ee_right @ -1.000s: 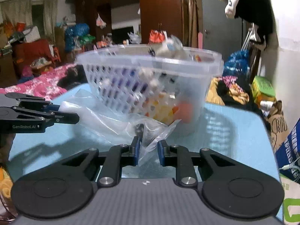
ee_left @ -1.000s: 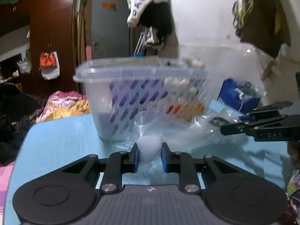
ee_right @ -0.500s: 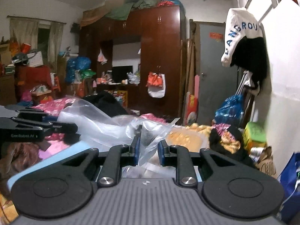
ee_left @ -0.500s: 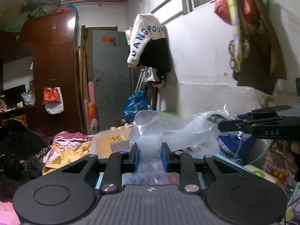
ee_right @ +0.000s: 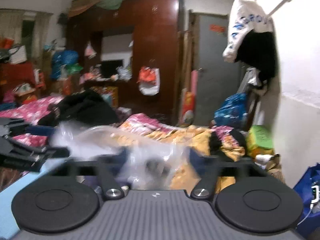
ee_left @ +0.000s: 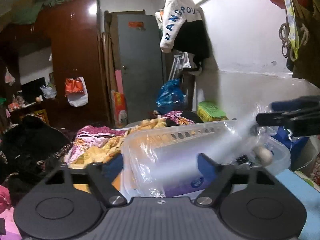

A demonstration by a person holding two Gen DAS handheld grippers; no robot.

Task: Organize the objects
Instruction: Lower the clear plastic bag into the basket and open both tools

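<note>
A clear plastic bag [ee_left: 180, 156], blurred by motion, hangs loose over the translucent slotted basket [ee_left: 280, 150]. My left gripper [ee_left: 160, 164] is above the basket. Its jaws are opening wide and the bag lies between them, untouched by the blue pads [ee_left: 206, 164]. My right gripper [ee_left: 280, 118] shows at the right edge, above the basket's far side. In the right wrist view the right gripper [ee_right: 158, 156] is also opening, with the blurred bag [ee_right: 156, 160] slipping down between its spread fingers. The left gripper [ee_right: 30, 152] appears at the left there. Small items lie inside the basket.
The basket stands on a light blue table [ee_left: 296, 186]. Behind it are piled bedding and clothes [ee_left: 112, 144], a brown wardrobe [ee_left: 76, 60], a grey door [ee_left: 140, 64] and a white wall with hanging garments [ee_left: 180, 20]. A blue bag [ee_right: 312, 190] sits at lower right.
Both grippers, earlier shut on the plastic bag and lifting it above the basket, have opened wide. The bag has come free and is dropping toward the basket.
</note>
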